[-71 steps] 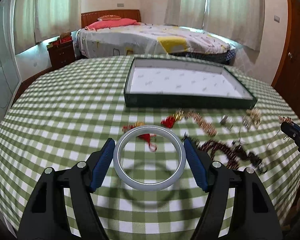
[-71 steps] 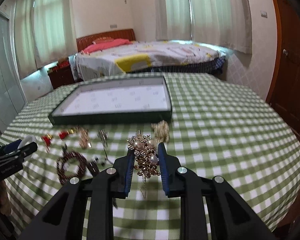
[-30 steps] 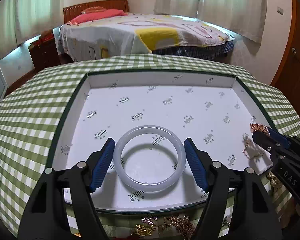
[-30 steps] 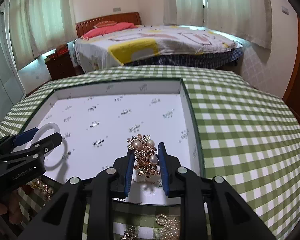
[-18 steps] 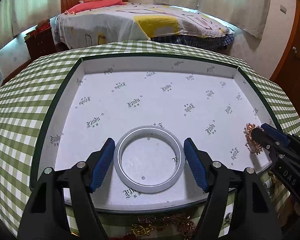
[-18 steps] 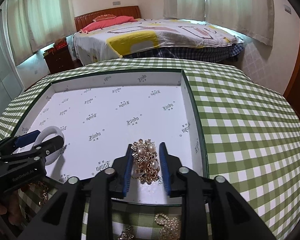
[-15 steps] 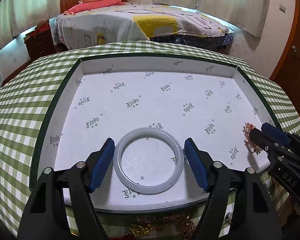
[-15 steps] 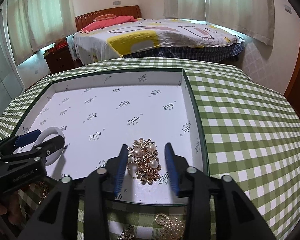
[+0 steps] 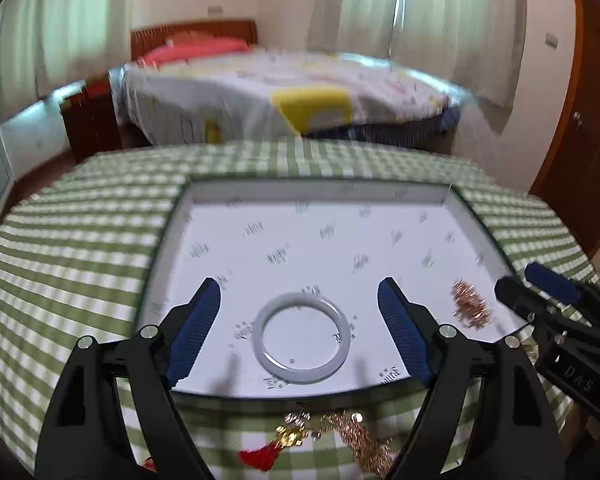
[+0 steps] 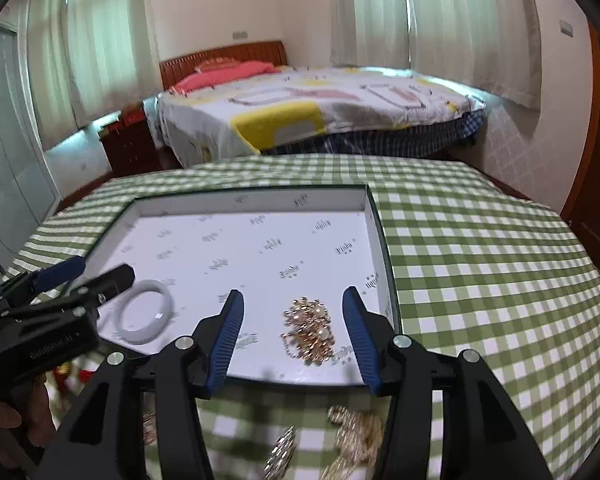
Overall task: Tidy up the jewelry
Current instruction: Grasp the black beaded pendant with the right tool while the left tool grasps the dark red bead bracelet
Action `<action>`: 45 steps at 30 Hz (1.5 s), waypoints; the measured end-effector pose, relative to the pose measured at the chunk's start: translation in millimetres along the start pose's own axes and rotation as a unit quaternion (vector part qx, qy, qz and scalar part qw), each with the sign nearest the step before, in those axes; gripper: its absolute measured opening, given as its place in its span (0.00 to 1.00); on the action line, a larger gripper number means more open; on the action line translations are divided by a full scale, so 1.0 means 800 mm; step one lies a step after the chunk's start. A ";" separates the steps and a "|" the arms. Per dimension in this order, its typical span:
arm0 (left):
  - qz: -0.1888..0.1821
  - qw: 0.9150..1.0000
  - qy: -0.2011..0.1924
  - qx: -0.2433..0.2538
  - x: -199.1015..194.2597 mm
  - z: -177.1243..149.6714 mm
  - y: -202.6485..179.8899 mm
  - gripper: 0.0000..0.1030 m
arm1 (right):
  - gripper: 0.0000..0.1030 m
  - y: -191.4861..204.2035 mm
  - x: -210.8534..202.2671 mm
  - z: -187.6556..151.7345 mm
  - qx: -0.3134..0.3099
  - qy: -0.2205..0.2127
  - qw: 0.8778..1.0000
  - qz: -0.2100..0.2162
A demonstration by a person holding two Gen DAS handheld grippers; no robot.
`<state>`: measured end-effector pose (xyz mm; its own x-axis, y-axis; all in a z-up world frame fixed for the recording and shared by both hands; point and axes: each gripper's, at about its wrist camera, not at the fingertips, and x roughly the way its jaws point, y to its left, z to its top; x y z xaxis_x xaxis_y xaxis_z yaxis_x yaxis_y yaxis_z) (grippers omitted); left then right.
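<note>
The white ring lies flat inside the box, near its front edge. The left tongs are wide open around it, and the blue pads do not touch it. The gold brooch with pearls lies in the same box, near the front right corner. The right tongs are wide open too, one pad on each side of the brooch, not touching it. The box sits on the surface with a green and white checked cloth. More gold chains and a red tassel lie on the cloth just in front of the box. A bed stands behind the surface.
</note>
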<state>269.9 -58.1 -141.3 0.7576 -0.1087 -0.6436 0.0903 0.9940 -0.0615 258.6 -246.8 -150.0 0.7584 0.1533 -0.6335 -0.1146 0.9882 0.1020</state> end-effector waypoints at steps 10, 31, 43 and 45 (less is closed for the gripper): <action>0.027 0.999 -0.048 0.000 -0.096 -0.052 0.008 0.77 | 0.50 0.028 -0.080 -0.073 -0.002 -0.022 1.000 0.017; 0.065 0.998 -0.020 0.002 -0.141 -0.137 0.031 0.77 | 0.38 0.077 -0.072 -0.150 -0.051 0.037 0.997 0.049; 0.034 0.999 -0.013 0.018 -0.137 -0.151 -0.002 0.78 | 0.17 0.057 -0.070 -0.159 -0.032 0.047 0.998 0.040; 0.023 0.999 -0.012 0.020 -0.135 -0.153 -0.012 0.81 | 0.17 0.045 -0.075 -0.160 -0.021 0.042 0.998 0.034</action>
<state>108.5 -54.5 -164.7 0.7773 -0.0636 -0.6259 0.0805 0.9968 -0.0013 127.2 -219.7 -206.3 0.6909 0.2191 -0.6889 -0.1933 0.9743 0.1160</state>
